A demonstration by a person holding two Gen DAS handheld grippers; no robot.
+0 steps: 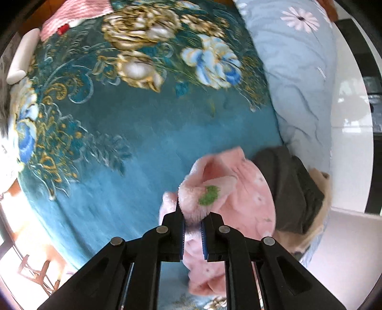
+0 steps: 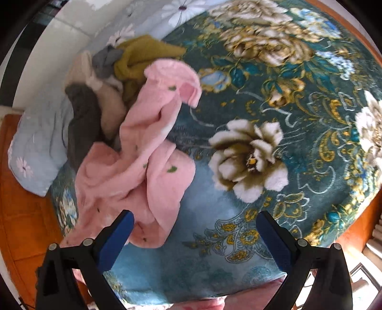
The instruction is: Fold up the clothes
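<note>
Seen through the left wrist camera, a fluffy edge of a pink fleece garment (image 1: 222,190) is pinched between the blue pads of the left gripper (image 1: 193,229), its jaws pressed nearly together on the cloth. A green patch is shown on the gathered fold just above the fingertips. The rest of the garment is draped down onto a teal floral blanket (image 1: 119,167) spread over the bed. Just beside the pink cloth, a dark grey garment (image 1: 293,190) is laid over a beige one (image 1: 322,202), near a pale blue pillow (image 1: 298,83) printed with daisies. A pink-and-white striped cloth (image 1: 78,14) is seen at the far edge of the blanket.

From the right wrist camera, the right gripper (image 2: 194,229) is held above the blanket with its jaws spread wide and nothing between them. The pink garment (image 2: 143,147) is shown crumpled ahead and to the left of the left finger, stretching back to a heap of clothes where a mustard-yellow piece (image 2: 143,57), a small grey piece (image 2: 105,62) and the dark grey garment (image 2: 83,119) are piled against the pillow (image 2: 40,143).
</note>
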